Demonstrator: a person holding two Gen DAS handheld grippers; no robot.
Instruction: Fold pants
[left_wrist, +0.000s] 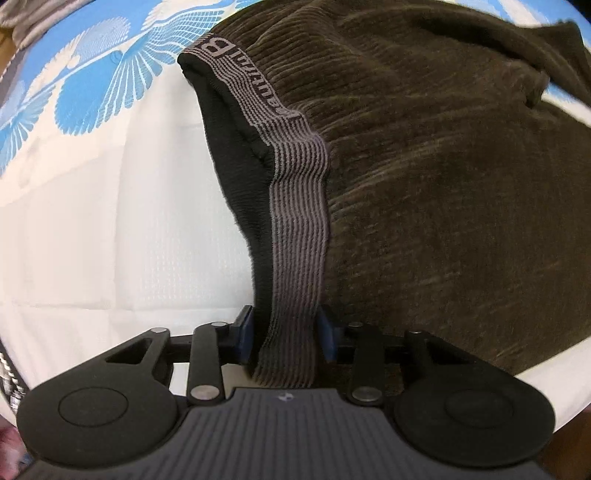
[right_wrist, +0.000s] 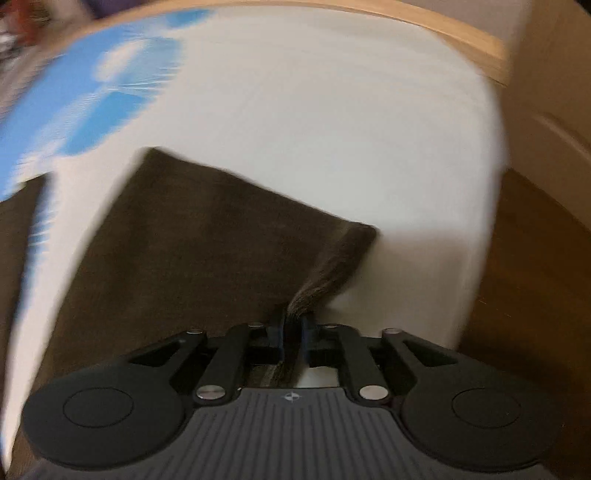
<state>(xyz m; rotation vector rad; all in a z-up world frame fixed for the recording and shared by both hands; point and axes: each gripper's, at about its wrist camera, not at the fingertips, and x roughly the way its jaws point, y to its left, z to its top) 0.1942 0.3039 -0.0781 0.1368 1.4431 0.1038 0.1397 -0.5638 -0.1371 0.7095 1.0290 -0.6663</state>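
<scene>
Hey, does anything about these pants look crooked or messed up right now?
Nothing damaged. The pants lie askew on the bedsheet, the waistband twisted, showing black lining, and a leg corner bunched.

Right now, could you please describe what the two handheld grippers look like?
The left gripper and right gripper match: matte black linkage arms with silver pivot pins, round black discs at either side, blue-edged fingers, and a ribbed grey body.
</scene>
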